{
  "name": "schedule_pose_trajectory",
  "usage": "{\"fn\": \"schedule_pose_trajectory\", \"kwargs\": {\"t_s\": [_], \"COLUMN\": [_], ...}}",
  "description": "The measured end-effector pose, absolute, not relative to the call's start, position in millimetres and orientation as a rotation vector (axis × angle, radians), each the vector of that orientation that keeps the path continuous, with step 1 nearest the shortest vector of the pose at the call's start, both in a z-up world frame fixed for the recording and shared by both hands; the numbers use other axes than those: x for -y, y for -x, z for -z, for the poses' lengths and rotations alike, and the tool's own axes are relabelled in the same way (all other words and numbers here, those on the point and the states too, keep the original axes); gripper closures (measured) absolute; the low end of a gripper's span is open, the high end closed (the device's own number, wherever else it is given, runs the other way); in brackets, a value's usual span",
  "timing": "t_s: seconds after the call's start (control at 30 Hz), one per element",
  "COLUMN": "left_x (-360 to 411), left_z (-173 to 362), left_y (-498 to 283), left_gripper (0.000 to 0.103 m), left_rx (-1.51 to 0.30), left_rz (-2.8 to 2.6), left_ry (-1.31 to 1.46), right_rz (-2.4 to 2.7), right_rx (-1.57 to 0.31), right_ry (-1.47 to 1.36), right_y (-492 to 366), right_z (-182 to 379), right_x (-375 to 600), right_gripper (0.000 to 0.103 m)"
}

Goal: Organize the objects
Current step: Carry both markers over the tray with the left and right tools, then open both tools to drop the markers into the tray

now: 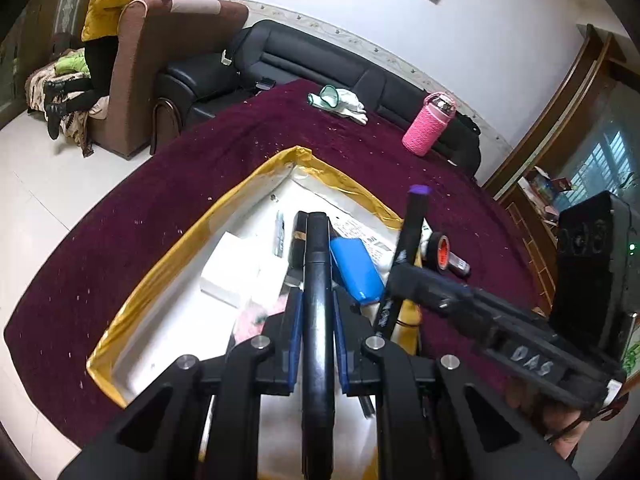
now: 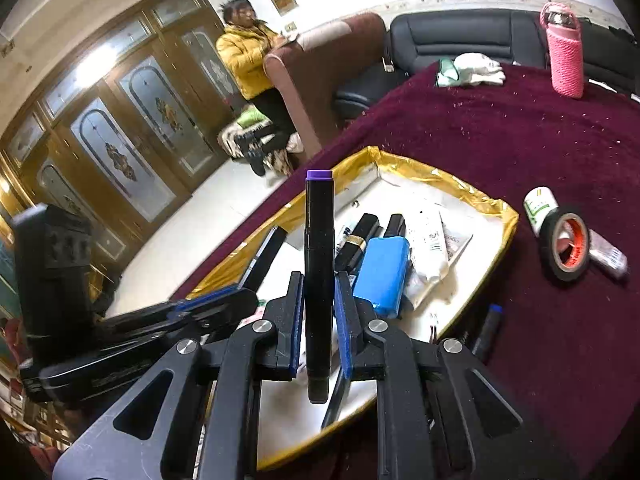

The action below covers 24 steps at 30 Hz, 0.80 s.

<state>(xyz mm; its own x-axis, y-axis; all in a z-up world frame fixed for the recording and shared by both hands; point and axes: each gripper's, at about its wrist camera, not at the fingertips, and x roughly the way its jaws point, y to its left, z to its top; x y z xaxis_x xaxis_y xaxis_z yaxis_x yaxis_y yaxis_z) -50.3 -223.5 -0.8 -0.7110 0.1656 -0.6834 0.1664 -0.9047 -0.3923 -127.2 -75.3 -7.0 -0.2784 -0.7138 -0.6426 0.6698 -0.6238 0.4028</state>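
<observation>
My left gripper (image 1: 317,296) is shut on a black marker (image 1: 316,248), which sticks out forward over the gold-rimmed white tray (image 1: 160,272). My right gripper (image 2: 320,280) is shut on a black marker with a purple cap (image 2: 319,216), held upright above the same tray (image 2: 440,176). Each gripper shows in the other's view: the right one (image 1: 402,276) comes in from the right with its purple-capped marker (image 1: 414,220), and the left one (image 2: 224,300) comes in from the left. Inside the tray lie a blue box (image 1: 356,272), a white box (image 1: 232,268), black tubes and a white tube.
On the maroon cloth to the right of the tray lie a black tape roll (image 2: 568,248), a white-green tube (image 2: 540,208) and a blue-capped marker (image 2: 486,332). A pink knit-covered bottle (image 2: 566,56) and white gloves (image 2: 476,68) sit at the far edge. A person in a yellow jacket (image 1: 116,0) kneels by the sofas.
</observation>
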Motion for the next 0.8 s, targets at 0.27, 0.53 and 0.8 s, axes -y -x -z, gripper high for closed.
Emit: {"fn": "schedule_pose_trajectory", "kwargs": {"t_s": [0.27, 0.53, 0.8], "left_x": [221, 223, 214], "left_z": [17, 29, 22], "left_y": [66, 65, 50], "left_gripper": [0.09, 0.09, 0.075], "left_rx": [-0.632, -0.613, -0.594], "left_rz": [2.769, 2.731, 2.74], "left_ry": [-1.242, -1.25, -1.199], "right_rz": [1.989, 1.965, 1.958], "right_rx": [0.037, 0.006, 0.045], "right_ry": [-1.08, -1.082, -1.045], "right_y": [141, 143, 132], "right_z": [30, 39, 29], "right_x": [92, 101, 80], "right_gripper": [0.087, 0.087, 0.079]}}
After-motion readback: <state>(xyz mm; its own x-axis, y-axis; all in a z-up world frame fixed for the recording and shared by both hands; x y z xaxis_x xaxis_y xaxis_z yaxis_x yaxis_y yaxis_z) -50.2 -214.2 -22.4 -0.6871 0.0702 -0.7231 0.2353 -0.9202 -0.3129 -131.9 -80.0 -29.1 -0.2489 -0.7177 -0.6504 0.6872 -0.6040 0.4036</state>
